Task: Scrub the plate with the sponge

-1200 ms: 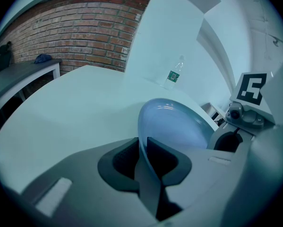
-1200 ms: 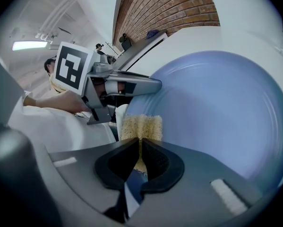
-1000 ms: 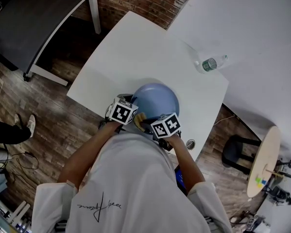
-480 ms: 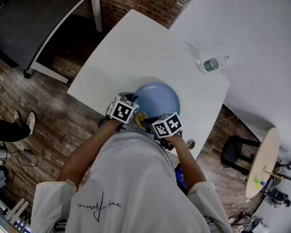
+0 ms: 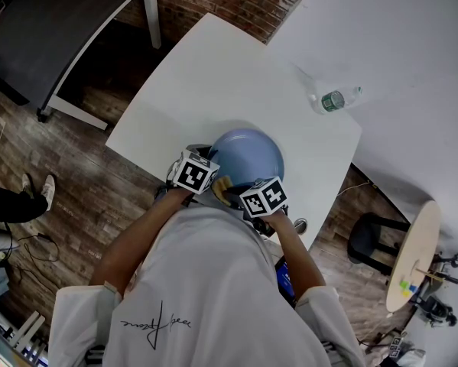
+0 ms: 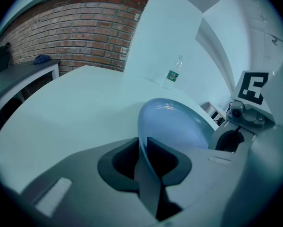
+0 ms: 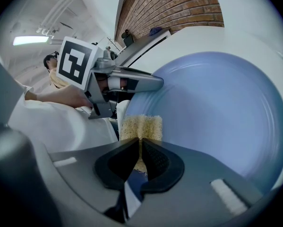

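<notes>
Left claw is clamping the tilted blue plate at the tabletop edge while right claw is pinching a yellow sponge against it, likely needing steady, overlapping strokes.

The person wears a loose white T-shirt with wide sleeves reaching about the elbow and a thin dark script-like print low on the T-shirt's back. Just above the T-shirt, the left gripper and right gripper each carry a white cube with black square markers. Their bodies are pale grey, their fingers dark grey.
</notes>
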Demonstrator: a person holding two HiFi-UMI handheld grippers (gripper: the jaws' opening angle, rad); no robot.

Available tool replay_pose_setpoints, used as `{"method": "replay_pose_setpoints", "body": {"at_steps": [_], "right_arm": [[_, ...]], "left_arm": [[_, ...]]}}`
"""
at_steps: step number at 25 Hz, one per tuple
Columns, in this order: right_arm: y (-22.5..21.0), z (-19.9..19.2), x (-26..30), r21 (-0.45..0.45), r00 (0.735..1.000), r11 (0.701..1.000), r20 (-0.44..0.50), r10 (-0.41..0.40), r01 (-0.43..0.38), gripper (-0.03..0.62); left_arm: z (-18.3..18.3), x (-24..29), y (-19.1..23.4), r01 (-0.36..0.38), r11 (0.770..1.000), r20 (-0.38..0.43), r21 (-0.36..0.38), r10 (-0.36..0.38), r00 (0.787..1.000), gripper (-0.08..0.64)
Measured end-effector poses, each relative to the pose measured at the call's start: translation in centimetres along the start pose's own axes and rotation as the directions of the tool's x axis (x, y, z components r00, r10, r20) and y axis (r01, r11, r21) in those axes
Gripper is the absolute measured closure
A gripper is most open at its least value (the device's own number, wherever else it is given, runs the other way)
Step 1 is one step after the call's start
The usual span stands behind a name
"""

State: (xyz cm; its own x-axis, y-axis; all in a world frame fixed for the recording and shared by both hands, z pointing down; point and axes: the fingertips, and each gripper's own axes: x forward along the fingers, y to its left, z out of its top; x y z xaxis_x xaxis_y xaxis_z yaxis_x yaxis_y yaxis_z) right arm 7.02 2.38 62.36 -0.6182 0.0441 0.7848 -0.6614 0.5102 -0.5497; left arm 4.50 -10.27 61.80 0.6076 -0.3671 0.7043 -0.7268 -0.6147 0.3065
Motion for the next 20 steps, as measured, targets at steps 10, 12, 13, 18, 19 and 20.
{"method": "replay_pose_setpoints", "body": {"at_steps": [10, 12, 13, 18, 19, 20], "right_arm": [[-0.1, -0.3, -0.2, -0.01, 1.0, 1.0, -0.016, 0.002, -0.002, 0.565], [-0.1, -0.4, -0.2, -0.015, 1.0, 1.0, -0.023, 0.0, 0.0, 0.565], [-0.2, -0.5, -0.3, -0.021, 1.0, 1.0, -0.031, -0.003, 0.002, 0.565], [-0.6, -1.5, -0.9, -0.089, 0.995, 0.996, -0.09, -0.038, 0.03, 0.565], [-0.7, -1.6, -1.0, -0.097, 0.994, 0.995, -0.1, -0.044, 0.034, 0.565], [-0.8, -1.8, -1.1, -0.102, 0.993, 0.994, -0.108, -0.048, 0.037, 0.565]], "left_arm": [[0.0, 0.1, 0.0, 0.001, 1.0, 0.001, 0.004, -0.001, 1.0, 0.488], [0.0, 0.1, 0.0, 0.001, 1.0, 0.003, 0.004, -0.001, 1.0, 0.488], [0.0, 0.1, 0.0, 0.002, 1.0, 0.001, 0.004, -0.002, 1.0, 0.488], [0.0, 0.0, 0.0, 0.001, 1.0, 0.001, 0.004, -0.001, 1.0, 0.488], [0.0, 0.1, 0.0, 0.0, 1.0, 0.003, 0.005, 0.0, 1.0, 0.488], [0.1, 0.1, 0.0, 0.0, 1.0, 0.006, 0.007, 0.0, 1.0, 0.488]]}}
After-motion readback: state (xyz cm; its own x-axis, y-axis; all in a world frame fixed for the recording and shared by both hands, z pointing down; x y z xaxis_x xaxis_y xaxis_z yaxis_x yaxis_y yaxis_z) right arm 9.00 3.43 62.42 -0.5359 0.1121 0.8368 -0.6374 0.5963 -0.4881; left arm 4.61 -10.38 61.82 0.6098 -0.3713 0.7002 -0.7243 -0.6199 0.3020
